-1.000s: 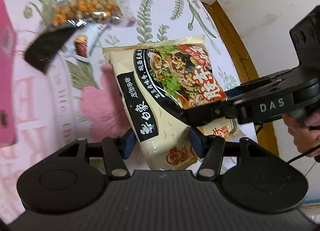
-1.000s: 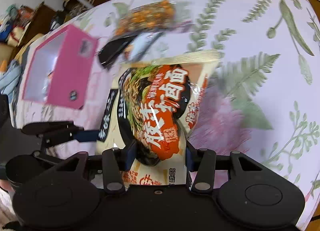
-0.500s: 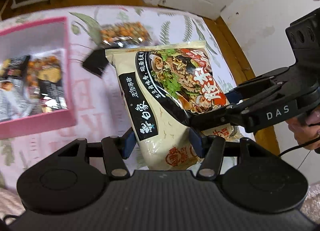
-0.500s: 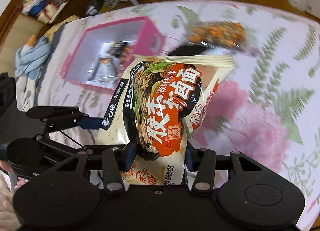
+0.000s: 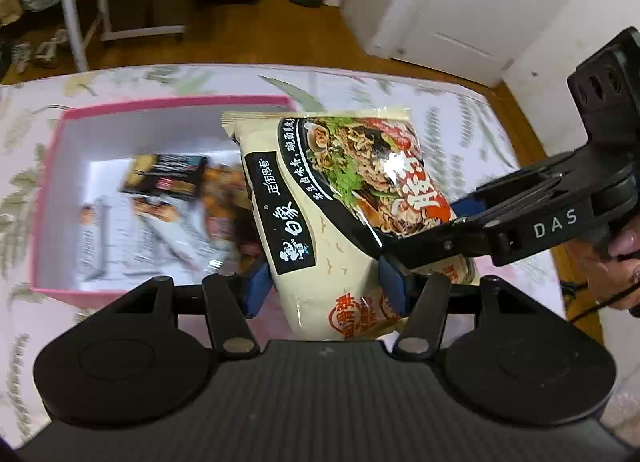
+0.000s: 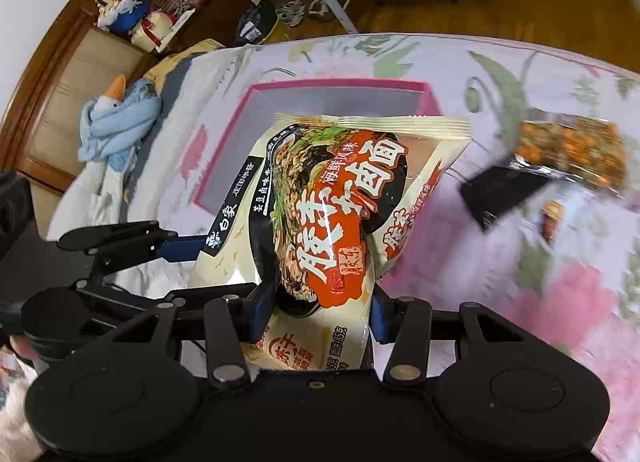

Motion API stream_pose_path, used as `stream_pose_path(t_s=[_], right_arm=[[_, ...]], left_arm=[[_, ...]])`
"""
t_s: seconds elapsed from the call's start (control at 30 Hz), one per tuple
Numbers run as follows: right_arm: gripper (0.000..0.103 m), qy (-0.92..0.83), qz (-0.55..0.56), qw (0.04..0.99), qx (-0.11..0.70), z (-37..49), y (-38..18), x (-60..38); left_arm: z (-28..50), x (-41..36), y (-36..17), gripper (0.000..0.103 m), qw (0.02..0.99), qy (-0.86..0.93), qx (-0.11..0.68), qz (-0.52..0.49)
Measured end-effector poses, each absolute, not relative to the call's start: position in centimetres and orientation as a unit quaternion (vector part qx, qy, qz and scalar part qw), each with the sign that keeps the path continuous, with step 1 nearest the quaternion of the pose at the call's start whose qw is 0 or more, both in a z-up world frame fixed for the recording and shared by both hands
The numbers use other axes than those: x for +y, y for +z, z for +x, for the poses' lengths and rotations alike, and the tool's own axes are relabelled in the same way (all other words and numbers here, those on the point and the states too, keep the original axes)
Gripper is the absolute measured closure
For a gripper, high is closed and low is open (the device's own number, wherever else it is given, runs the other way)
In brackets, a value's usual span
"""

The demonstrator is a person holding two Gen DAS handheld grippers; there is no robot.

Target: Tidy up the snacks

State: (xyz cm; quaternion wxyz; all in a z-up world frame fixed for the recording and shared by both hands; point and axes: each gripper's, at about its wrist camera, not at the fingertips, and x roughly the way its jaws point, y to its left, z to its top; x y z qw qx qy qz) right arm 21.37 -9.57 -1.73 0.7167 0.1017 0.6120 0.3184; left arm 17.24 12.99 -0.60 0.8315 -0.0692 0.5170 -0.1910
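A cream noodle packet [image 5: 320, 222] with a black and orange bowl picture is held in the air by both grippers. My left gripper [image 5: 324, 286] is shut on its lower end. My right gripper [image 6: 316, 310] is shut on the same packet [image 6: 320, 222] from the other side. A pink box [image 5: 56, 158] with white inside lies on the floral sheet beyond the packet, with several snack packs [image 5: 160, 190] in it. In the right wrist view the packet covers most of the pink box [image 6: 224, 142].
A clear pack of orange snacks [image 6: 568, 146] with a black end lies on the floral sheet [image 6: 560, 302] to the right of the box. A blue cloth [image 6: 116, 122] and a wooden headboard are at far left. Wood floor and a white door [image 5: 460, 10] lie beyond the bed.
Both grippers have carried the noodle packet leftward and up, from the sheet beside the orange snack pack to over the pink box. The box has come into full view.
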Motion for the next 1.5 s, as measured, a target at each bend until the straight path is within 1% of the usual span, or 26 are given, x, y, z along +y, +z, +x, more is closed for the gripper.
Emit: stream_pose_path(t_s=[0.27, 0.47, 0.57, 0.6, 0.63, 0.73, 0.97, 1.23, 1.37, 1.5], right_arm=[[0.05, 0.311, 0.108, 0.707, 0.626, 25.4, -5.2, -4.8], [0.05, 0.3, 0.101, 0.713, 0.626, 26.7, -7.5, -3.2], [0.049, 0.293, 0.105, 0.719, 0.622, 27.1, -8.4, -3.0], [0.047, 0.293, 0.097, 0.723, 0.618, 27.0, -8.4, -3.0], [0.042, 0.293, 0.084, 0.727, 0.616, 26.9, -8.4, -2.9], [0.038, 0.306, 0.029, 0.747, 0.589, 25.5, -7.0, -2.8], [0.038, 0.327, -0.016, 0.774, 0.542, 22.7, -2.8, -6.3], [0.038, 0.296, -0.019, 0.812, 0.503, 21.4, 1.4, -13.2], [0.037, 0.274, -0.011, 0.826, 0.492, 21.1, 2.3, -16.6], [0.037, 0.244, 0.007, 0.84, 0.485, 21.5, 1.9, -19.9]], left_arm=[[20.6, 17.3, -3.6, 0.047, 0.84, -0.152, 0.517, -0.069], [22.5, 18.8, -6.5, 0.047, 0.838, -0.143, 0.521, -0.081], [23.2, 19.2, -7.8, 0.044, 0.84, -0.143, 0.519, -0.077], [23.2, 19.2, -8.1, 0.044, 0.842, -0.137, 0.518, -0.069], [23.1, 19.0, -8.2, 0.043, 0.845, -0.13, 0.515, -0.057], [22.4, 18.5, -7.8, 0.042, 0.856, -0.127, 0.5, -0.021], [21.4, 18.4, -5.9, 0.042, 0.859, -0.129, 0.494, -0.031], [20.3, 15.5, -2.1, 0.042, 0.857, -0.171, 0.485, -0.024], [20.3, 13.3, -0.6, 0.042, 0.855, -0.189, 0.482, -0.019], [21.6, 10.4, -0.2, 0.044, 0.853, -0.199, 0.482, -0.02]])
